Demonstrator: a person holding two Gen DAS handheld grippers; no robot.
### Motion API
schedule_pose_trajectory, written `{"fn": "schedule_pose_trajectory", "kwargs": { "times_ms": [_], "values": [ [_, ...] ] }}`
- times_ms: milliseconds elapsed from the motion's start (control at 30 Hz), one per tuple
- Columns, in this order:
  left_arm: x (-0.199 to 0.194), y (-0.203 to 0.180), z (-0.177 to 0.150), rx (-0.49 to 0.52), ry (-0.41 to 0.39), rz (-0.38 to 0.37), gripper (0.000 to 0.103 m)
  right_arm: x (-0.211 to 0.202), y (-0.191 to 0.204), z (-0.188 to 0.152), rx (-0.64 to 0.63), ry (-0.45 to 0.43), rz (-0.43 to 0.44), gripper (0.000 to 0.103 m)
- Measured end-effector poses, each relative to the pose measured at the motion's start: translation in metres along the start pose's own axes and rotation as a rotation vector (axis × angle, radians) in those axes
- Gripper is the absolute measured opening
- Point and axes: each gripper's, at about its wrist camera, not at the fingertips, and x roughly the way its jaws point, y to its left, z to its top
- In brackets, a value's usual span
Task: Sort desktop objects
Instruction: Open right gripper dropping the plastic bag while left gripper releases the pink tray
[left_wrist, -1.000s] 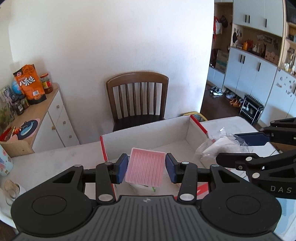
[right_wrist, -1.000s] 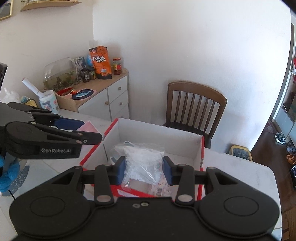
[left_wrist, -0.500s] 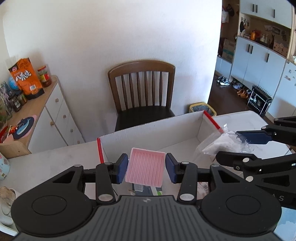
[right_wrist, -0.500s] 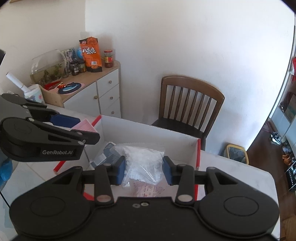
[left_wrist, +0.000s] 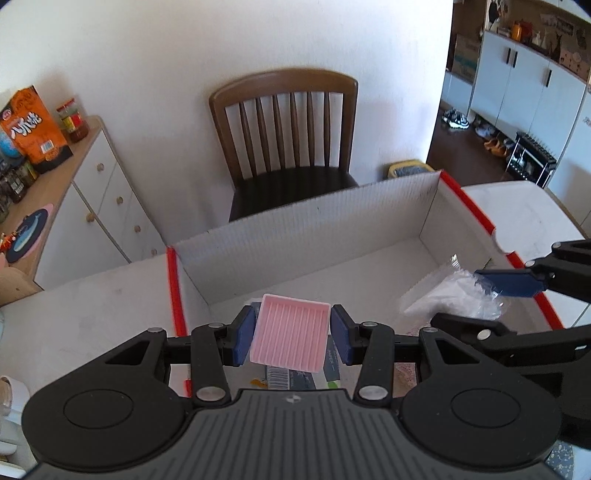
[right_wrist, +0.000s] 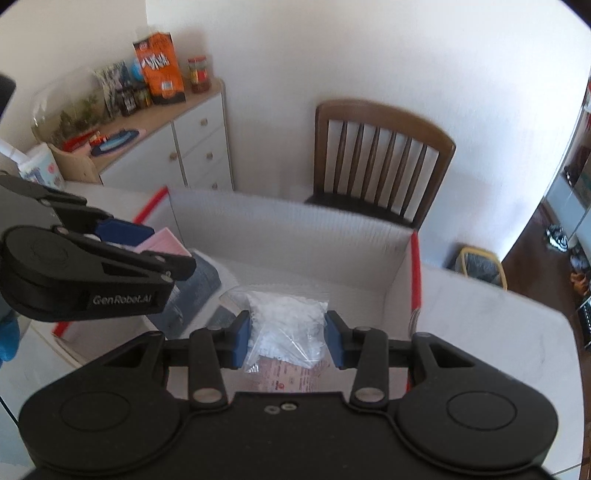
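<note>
Between left gripper (left_wrist: 291, 334) pads: pink tray (left_wrist: 290, 336).

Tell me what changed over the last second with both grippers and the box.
Both grippers moved forward over the white box, so more of its floor shows beneath them. Nothing was released: the left gripper stays shut on the pink tray, and the right gripper stays shut on the clear bag of white bits. The items already in the box lie as before.

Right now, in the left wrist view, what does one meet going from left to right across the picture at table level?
Red box edge → left tool, shut on the pink tray → clear bag of white bits → right tool, shut on that bag.
</note>
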Motion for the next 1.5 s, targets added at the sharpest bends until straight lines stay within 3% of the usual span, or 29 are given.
{"fn": "schedule_pose_trajectory", "kwargs": {
  "times_ms": [533, 1200, 1367, 1500],
  "values": [
    [0.045, -0.01, 0.001, -0.013, 0.077, -0.051, 0.043, 0.053, -0.004, -0.016, -0.007, 0.121, -0.038, 0.042],
    [0.076, -0.014, -0.008, -0.018, 0.189, -0.071, 0.044, 0.057, 0.009, -0.021, -0.092, 0.128, -0.042, 0.046],
    [0.069, -0.007, -0.008, -0.048, 0.171, -0.077, 0.06, 0.053, 0.012, -0.023, -0.125, 0.125, -0.039, 0.055],
    [0.061, -0.006, -0.012, -0.05, 0.149, -0.077, 0.061, 0.047, 0.012, -0.024, -0.13, 0.113, -0.032, 0.061]
  ]
}}
